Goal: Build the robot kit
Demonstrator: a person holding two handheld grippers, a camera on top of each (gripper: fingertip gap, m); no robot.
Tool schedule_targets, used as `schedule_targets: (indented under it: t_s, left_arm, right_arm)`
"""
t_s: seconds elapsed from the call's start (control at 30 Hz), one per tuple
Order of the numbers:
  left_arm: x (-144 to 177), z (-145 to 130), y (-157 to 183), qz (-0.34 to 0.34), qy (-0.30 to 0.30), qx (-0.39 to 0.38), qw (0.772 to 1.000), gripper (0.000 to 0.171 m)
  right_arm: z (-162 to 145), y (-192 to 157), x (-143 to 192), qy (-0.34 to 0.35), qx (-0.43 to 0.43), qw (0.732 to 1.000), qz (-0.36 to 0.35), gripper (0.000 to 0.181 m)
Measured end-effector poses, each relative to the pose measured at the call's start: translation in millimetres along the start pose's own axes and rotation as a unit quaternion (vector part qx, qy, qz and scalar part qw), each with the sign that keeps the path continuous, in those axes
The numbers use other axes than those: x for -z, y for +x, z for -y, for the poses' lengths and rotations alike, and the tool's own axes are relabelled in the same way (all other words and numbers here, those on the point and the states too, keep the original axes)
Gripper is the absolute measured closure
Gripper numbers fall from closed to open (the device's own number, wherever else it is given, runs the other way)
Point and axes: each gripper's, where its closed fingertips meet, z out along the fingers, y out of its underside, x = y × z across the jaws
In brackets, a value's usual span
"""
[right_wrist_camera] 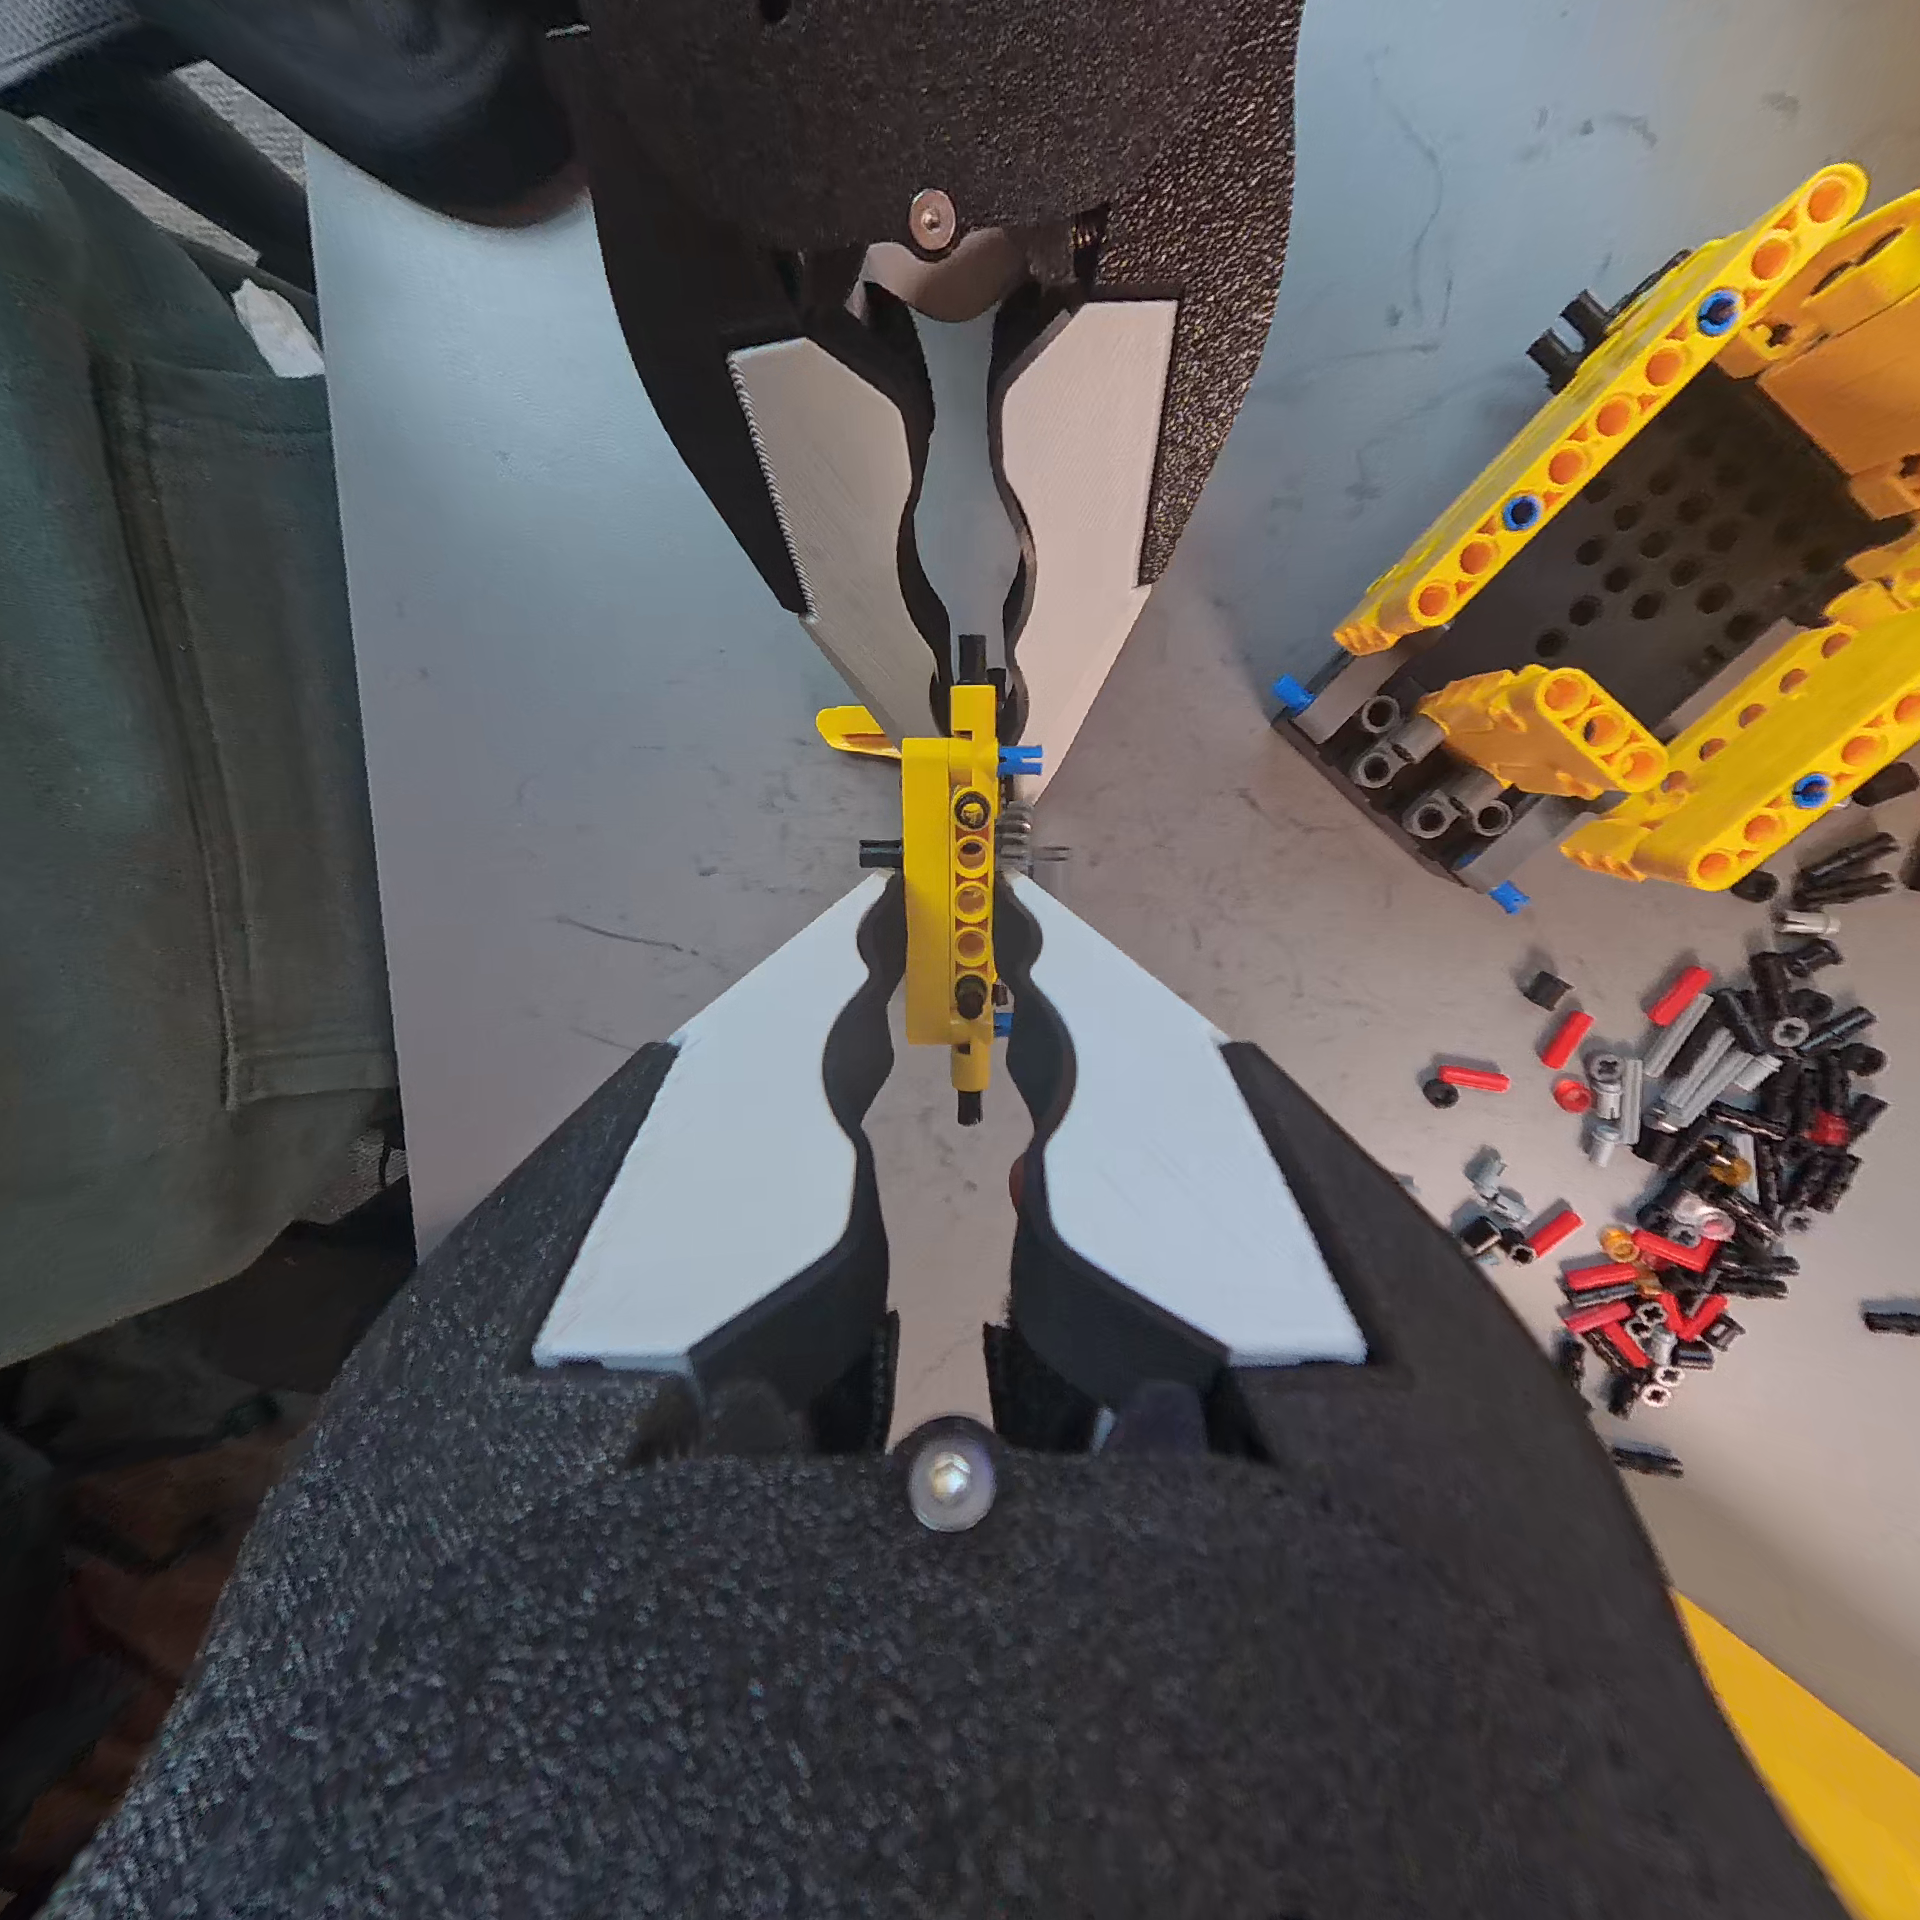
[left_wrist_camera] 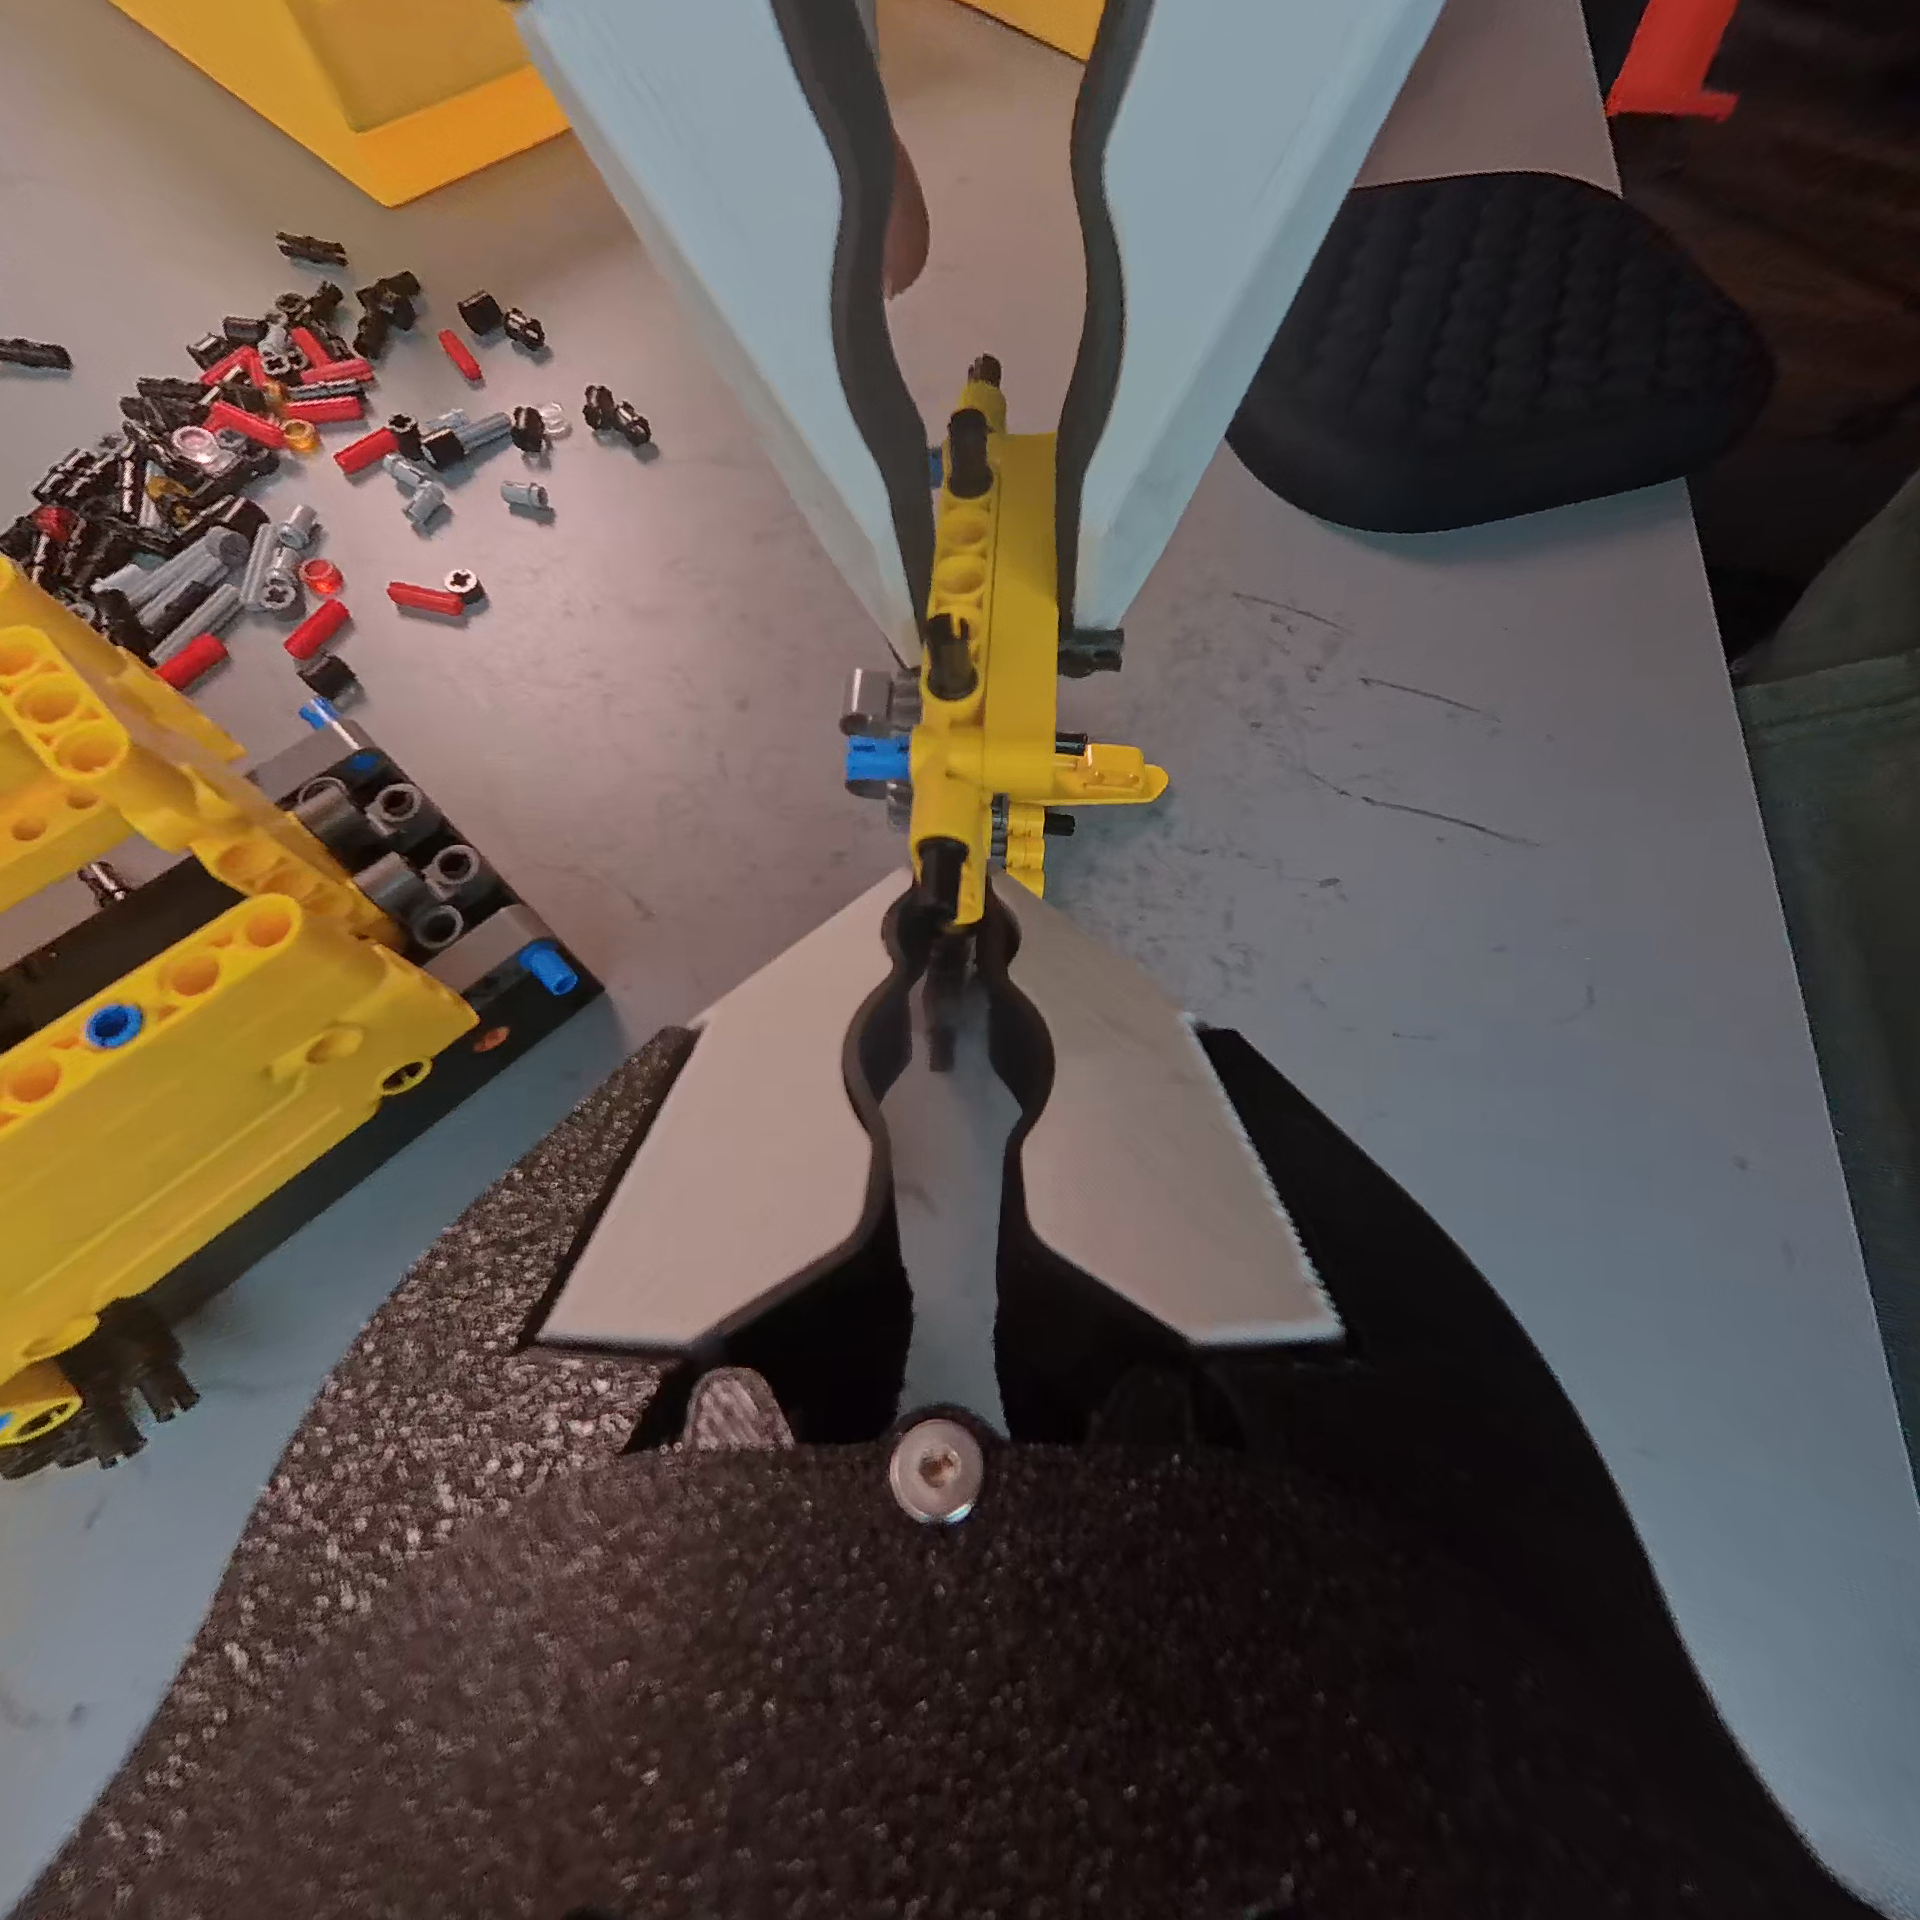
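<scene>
Left wrist view: two grippers pinch one yellow beam [left_wrist_camera: 977,665] end to end above the table [left_wrist_camera: 1403,831].
Left gripper [left_wrist_camera: 951,904] clamps its near end, right gripper [left_wrist_camera: 992,634] its far end; beyond lie one yellow-black model [left_wrist_camera: 208,997], one scattered pin pile [left_wrist_camera: 229,468], one yellow bin [left_wrist_camera: 395,94].

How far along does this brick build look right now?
Done: a large yellow-and-black model stands assembled on the table. In hand: both tongs, left and right, grip opposite ends of a small yellow beam assembly above the table. Left: a pile of loose pins lies unused.
</scene>
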Motion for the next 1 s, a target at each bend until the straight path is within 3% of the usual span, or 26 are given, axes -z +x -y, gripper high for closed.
schedule_targets:
  t_s: [0.13, 0.37, 0.7, 1.0]
  left_arm:
    - [0, 0, 1, -0.005, 0.0, 0.005, 1.0, 0.165]
    - [0, 0, 1, -0.028, 0.001, 0.033, 0.999, 0.164]
    - [2, -2, 21, -0.176, 0.003, 0.207, 0.962, 0.165]
    - [7, 6, 23, -0.24, 0.03, 0.293, 0.925, 0.165]
  right_arm:
    - [1, -1, -1, 0.002, 0.009, 1.0, -0.021, 0.166]
    - [1, -1, 0, 0.029, -0.02, 0.999, 0.005, 0.166]
    - [-5, 1, -8, 0.052, -0.14, 0.976, 0.158, 0.166]
    - [-10, 2, -6, 0.154, -0.213, 0.912, 0.315, 0.166]
